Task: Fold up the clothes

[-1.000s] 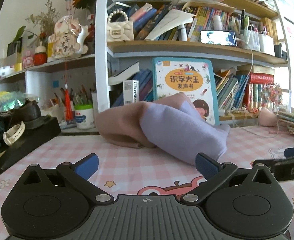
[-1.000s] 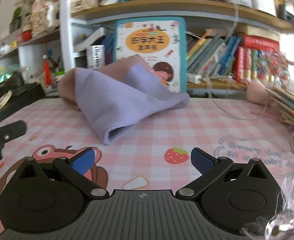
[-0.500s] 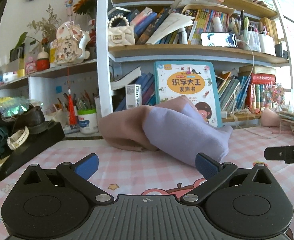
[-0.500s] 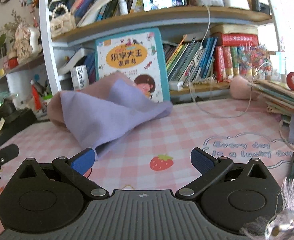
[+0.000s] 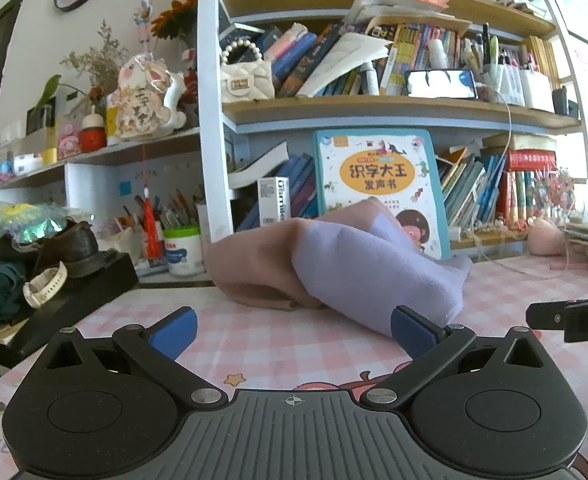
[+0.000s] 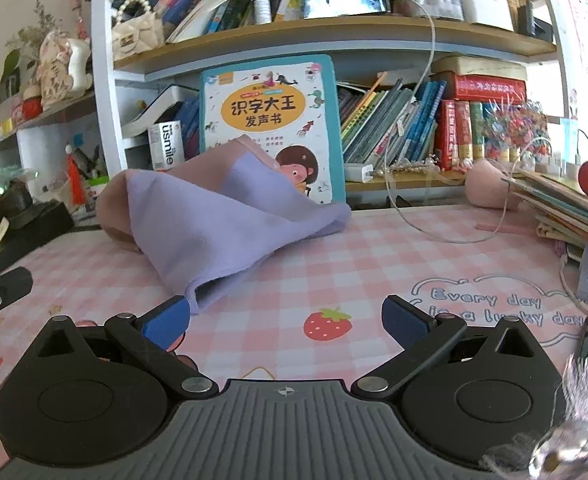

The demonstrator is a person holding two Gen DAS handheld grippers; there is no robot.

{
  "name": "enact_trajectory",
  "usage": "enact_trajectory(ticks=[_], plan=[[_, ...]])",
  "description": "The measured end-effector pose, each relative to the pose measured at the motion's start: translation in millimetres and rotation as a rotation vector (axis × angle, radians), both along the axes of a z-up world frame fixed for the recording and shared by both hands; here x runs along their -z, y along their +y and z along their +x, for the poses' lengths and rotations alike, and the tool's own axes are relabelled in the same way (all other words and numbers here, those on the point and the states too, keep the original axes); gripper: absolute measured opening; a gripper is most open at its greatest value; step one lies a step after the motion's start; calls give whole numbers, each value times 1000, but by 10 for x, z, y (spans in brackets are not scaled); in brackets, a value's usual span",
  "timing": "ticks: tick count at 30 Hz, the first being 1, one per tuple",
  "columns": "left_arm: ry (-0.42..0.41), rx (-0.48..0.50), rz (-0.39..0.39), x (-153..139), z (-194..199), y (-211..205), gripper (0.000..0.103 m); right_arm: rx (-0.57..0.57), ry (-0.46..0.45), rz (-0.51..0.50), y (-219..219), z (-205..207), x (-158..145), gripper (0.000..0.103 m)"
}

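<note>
Garment (image 5: pixel 358 268): your pink-and-lilac cloth (image 6: pixel 222 224) lies bunched on the checked tablecloth (image 6: pixel 374 264), directly in front of the children's picture book (image 6: pixel 270 120), and its raised back edge hides the foot of the book's cover.
Fold state: the lilac side lies over the pink one; seen from your right wrist, an open hem points toward you.
Left gripper (image 5: pixel 292 330): you hold it with its blue pads spread wide and nothing between them, low over the tablecloth (image 5: pixel 254 344), on the near side of the garment from the book (image 5: pixel 378 184).
Left pad contact: its right pad (image 5: pixel 410 330) lines up with the lilac edge; you cannot tell from here whether they touch.
Right gripper (image 6: pixel 286 322): fingers also parted and empty, nearer to you than the book, with a printed strawberry (image 6: pixel 328 324) between them.
Right pad contact: its left pad (image 6: pixel 166 324) sits just beside the open hem; contact is unclear.
Other tool: from your left wrist, the right one's tip shows well to the book's right.
</note>
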State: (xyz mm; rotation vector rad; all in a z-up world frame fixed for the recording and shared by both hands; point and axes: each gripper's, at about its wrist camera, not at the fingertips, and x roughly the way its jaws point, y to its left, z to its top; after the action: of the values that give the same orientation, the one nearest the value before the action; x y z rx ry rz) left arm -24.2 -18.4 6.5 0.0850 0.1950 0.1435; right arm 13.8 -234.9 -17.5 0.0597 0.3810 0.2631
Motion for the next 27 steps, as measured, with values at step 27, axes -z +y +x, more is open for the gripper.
enact_trajectory(ticks=[27], plan=[[-11, 38, 46, 5, -30, -84, 103, -66, -29, -45, 102, -58, -2, 103]])
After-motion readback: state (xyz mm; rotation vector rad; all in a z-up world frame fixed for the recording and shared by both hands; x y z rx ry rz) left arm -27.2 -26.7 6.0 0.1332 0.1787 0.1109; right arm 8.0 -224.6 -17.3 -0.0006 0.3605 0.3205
